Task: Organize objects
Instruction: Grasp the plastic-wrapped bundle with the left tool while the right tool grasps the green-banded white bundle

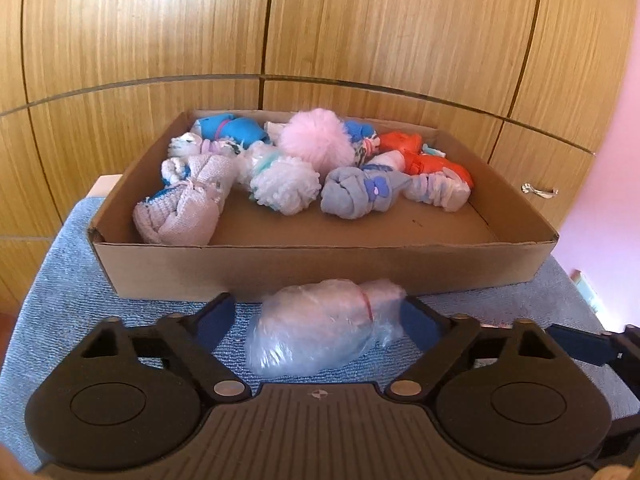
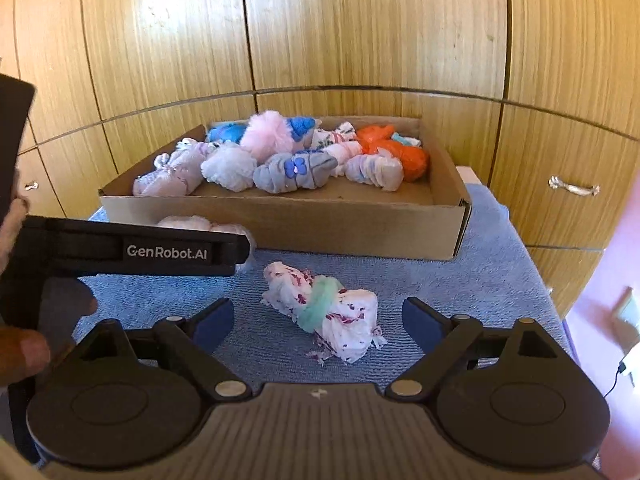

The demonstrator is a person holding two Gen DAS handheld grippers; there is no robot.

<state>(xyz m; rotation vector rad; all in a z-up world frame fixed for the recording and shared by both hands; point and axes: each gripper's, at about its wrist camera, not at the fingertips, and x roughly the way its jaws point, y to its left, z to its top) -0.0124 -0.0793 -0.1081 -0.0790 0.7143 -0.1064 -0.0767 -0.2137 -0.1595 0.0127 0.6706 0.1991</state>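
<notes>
A sock bundle in clear plastic with a red band lies on the blue towel, just before the cardboard box. My left gripper is open around it; the right pad looks to touch it, the left pad stands apart. In the right wrist view a white floral bundle with a mint-green band lies between the wide-open fingers of my right gripper, touching neither pad. The box holds several rolled sock bundles, among them a fluffy pink one and an orange one.
Wooden cabinet doors with a metal handle stand behind the box. The left gripper's black body crosses the right wrist view at left, a person's fingers below it. A pink wall is at right.
</notes>
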